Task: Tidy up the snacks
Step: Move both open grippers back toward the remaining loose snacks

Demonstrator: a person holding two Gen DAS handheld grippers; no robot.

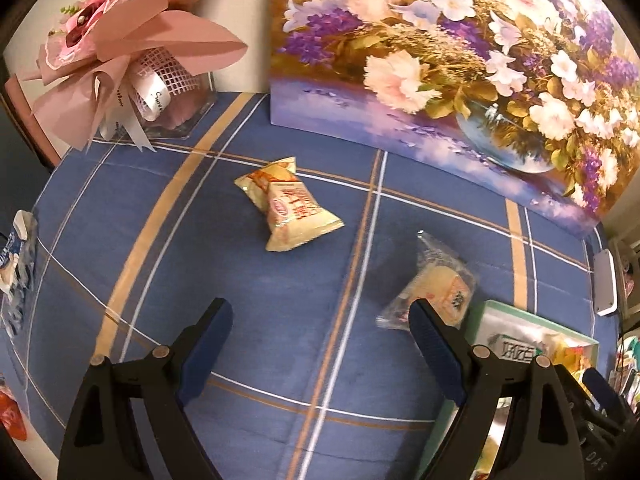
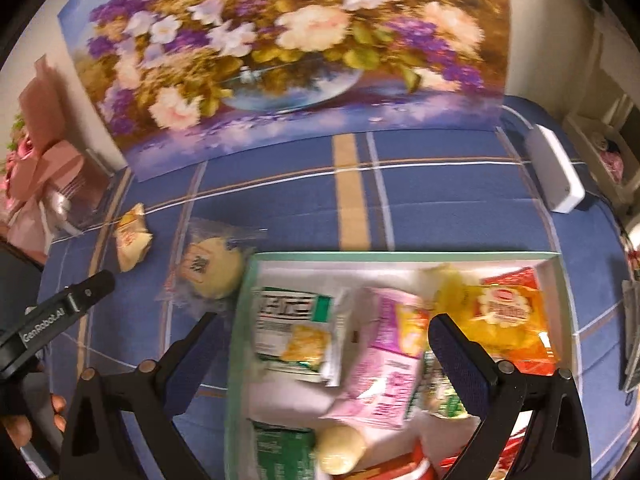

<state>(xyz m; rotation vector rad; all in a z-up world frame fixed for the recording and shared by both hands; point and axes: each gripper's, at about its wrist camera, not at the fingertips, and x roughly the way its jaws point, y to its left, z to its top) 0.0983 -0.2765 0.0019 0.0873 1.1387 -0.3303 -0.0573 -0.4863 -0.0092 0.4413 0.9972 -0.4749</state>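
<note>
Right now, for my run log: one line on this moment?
left gripper open | right gripper open | round pastry in clear wrapper beside green-rimmed box

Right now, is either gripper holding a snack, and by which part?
Neither. The left gripper and the right gripper are both open, with no snack between the fingers.

two snacks (image 2: pixel 212 268) left of box (image 2: pixel 400 257)

Flower painting (image 1: pixel 460 60), pink bouquet (image 1: pixel 120 40), checked tablecloth (image 1: pixel 280 320)
</note>
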